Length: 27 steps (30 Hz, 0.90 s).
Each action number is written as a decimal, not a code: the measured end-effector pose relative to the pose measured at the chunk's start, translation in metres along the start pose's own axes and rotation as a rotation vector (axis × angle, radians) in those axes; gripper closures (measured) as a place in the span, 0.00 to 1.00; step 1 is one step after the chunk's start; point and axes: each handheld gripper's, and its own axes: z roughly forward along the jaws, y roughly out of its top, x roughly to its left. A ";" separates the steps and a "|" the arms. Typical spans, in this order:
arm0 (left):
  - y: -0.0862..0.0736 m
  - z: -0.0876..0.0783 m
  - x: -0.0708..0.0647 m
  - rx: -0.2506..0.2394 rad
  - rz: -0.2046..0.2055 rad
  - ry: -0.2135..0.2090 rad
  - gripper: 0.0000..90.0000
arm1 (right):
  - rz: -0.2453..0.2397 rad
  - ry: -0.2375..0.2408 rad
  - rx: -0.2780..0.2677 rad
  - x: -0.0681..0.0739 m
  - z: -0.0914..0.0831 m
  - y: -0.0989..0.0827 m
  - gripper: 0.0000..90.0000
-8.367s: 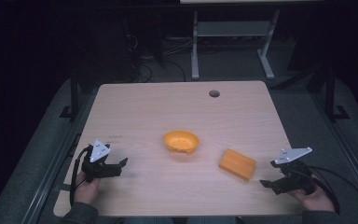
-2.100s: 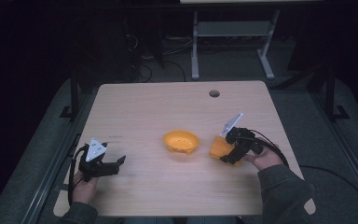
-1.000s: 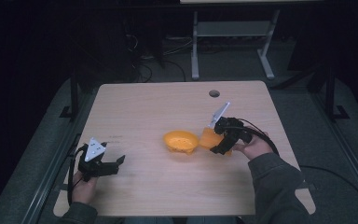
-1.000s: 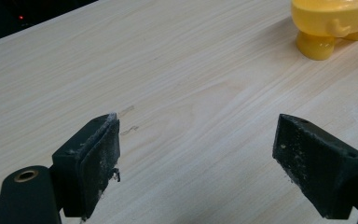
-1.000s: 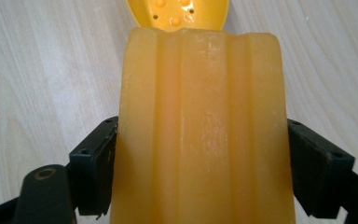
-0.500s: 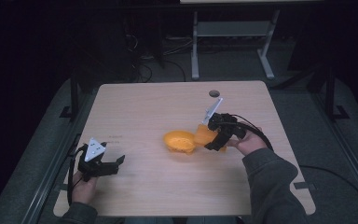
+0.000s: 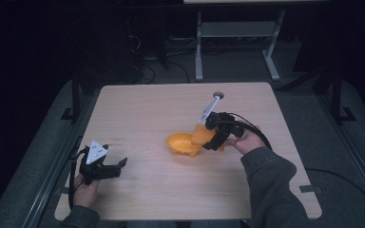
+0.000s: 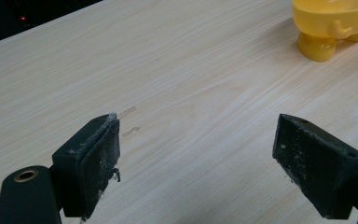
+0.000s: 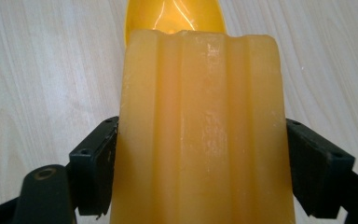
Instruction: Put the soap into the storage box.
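- The right gripper [image 7: 208, 141] is clamped on an orange ridged block [image 7: 202, 136], one black jaw pressed flat against each of its long sides. You can see that really well in the right gripper view, where the block [image 9: 200, 130] sits squeezed between both pads.
- The block is off the table and tipped toward the yellow bowl [image 7: 182, 144]. In the high view its far end overlaps the bowl's right rim; I can't tell whether it actually touches.
- From the right gripper view, the bowl [image 9: 173, 16] peeks out just past the top edge of the block, shiny inside, so the block is pointing straight at it.
- The bowl itself sits roughly mid-table, a bit toward the person's side.
- The left gripper [image 7: 110, 169] is down at the near left corner of the wooden table [image 7: 147, 109], well apart from the bowl and the block. Its jaws are spread wide with nothing between them, just bare wood grain showing in the left gripper view.
- In that same left gripper view the bowl [image 8: 332, 25] shows up in the top right corner: yellow, standing on stubby feet, with a pink spot on its side.
- The grey three-cornered plate on each gripper catches the light in the high view.
- A round hole [image 7: 218, 95] sits near the table's far edge.
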 end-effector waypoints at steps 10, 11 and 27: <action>0.000 0.000 0.000 0.000 0.002 0.001 0.16 | -0.011 0.013 -0.011 -0.002 0.004 0.009 0.23; 0.000 0.000 0.000 -0.002 0.000 0.000 0.16 | -0.010 0.015 -0.010 -0.002 0.005 0.010 0.23; 0.000 0.000 0.000 -0.003 0.001 -0.001 0.16 | -0.049 0.033 -0.016 -0.003 0.013 0.032 0.23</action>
